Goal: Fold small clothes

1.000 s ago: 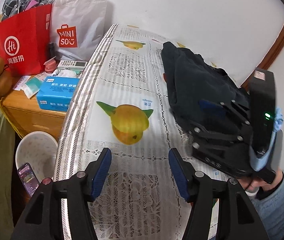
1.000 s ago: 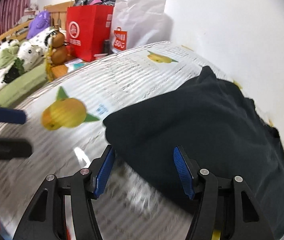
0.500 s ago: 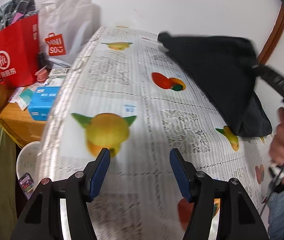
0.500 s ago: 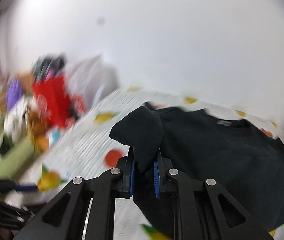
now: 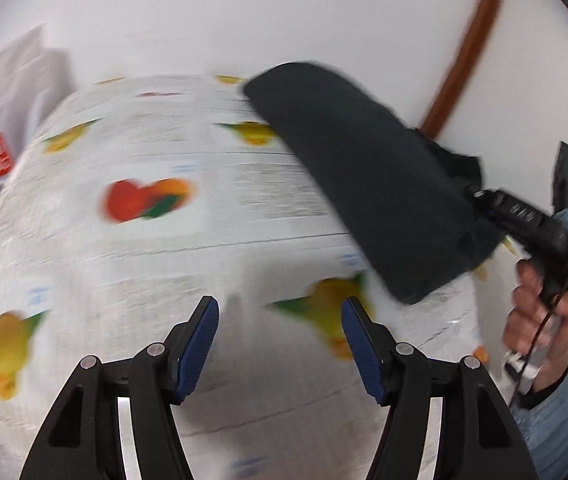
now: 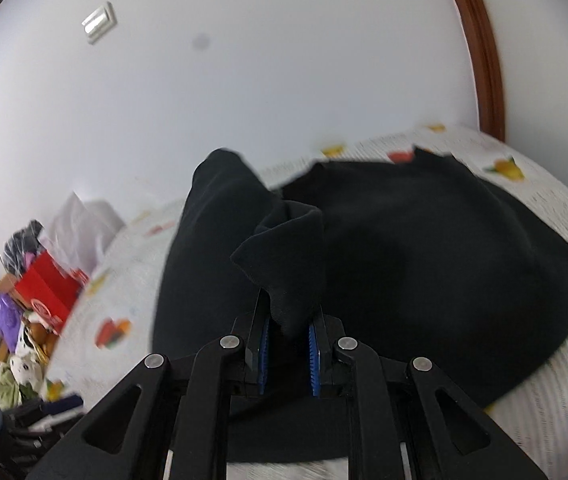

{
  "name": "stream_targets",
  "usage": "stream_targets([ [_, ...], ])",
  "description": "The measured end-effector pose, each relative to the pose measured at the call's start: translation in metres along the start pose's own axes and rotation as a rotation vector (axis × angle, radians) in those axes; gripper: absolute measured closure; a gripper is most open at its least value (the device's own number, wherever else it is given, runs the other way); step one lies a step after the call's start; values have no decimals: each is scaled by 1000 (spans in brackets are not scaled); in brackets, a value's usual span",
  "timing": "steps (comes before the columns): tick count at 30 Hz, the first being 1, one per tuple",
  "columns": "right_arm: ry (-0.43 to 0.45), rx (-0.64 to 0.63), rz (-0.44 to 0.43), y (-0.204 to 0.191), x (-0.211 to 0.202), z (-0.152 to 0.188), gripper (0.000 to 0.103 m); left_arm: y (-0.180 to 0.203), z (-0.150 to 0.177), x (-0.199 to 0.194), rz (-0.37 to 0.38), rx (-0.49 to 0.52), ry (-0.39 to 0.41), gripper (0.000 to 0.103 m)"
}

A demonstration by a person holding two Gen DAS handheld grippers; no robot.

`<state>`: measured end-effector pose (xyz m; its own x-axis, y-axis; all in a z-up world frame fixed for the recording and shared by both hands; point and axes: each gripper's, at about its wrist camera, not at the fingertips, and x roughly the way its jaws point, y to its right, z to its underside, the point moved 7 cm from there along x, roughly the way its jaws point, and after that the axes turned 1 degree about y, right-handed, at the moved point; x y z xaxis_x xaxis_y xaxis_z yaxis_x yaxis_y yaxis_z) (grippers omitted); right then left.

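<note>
The table [image 5: 131, 264], under its fruit-print cloth, fills most of your view, with the wall right behind it. On its far right part lies the garment [image 6: 424, 248], a dark, soft knit top: most of it rests on the cloth, while 1 edge is lifted off the pile and drapes down from your right gripper [image 6: 288, 344].

That gripper is pinching a bunched fold of the fabric between its blue pads [image 6: 264, 344], jaws pressed close with the cloth squeezed in the gap. In the left wrist view you can see your right hand [image 5: 540, 312] holding it up at the table's right side, the fabric hanging in a slack sheet.

Your left gripper [image 5: 279, 344] hangs over bare cloth, well apart from the garment, with nothing between its fingers; its jaws are spread and opening.

Judge the garment as light, limp and not slippery: it will sag and fold on itself wherever it is unsupported, so 1 pinch will not keep it flat. Take the second hold with the left gripper on a free hem or corner opposite the right one, at a single layer if you can find it, so the 2 grips can stretch the edge straight.
</note>
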<state>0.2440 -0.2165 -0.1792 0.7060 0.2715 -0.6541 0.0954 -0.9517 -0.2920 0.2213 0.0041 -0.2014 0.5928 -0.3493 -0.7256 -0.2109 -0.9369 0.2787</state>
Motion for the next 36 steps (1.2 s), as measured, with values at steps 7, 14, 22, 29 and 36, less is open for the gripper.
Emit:
stream_targets([
  [7,-91,-68,-13,28,5,19,83,71,0,38,52,114,-35,41],
  [14,-94,-107,-42,38,8,8,55,90,-3,62,-5,74,-16,42],
  [22,-101,-225,-6,28,34,11,88,84,-10,61,-57,59,34,88],
  [29,-121,-243,-26,-3,41,18,89,41,-11,35,-72,1,63,90],
  [36,-166,-276,-101,-67,51,33,89,-25,-3,-2,-106,-79,57,91],
])
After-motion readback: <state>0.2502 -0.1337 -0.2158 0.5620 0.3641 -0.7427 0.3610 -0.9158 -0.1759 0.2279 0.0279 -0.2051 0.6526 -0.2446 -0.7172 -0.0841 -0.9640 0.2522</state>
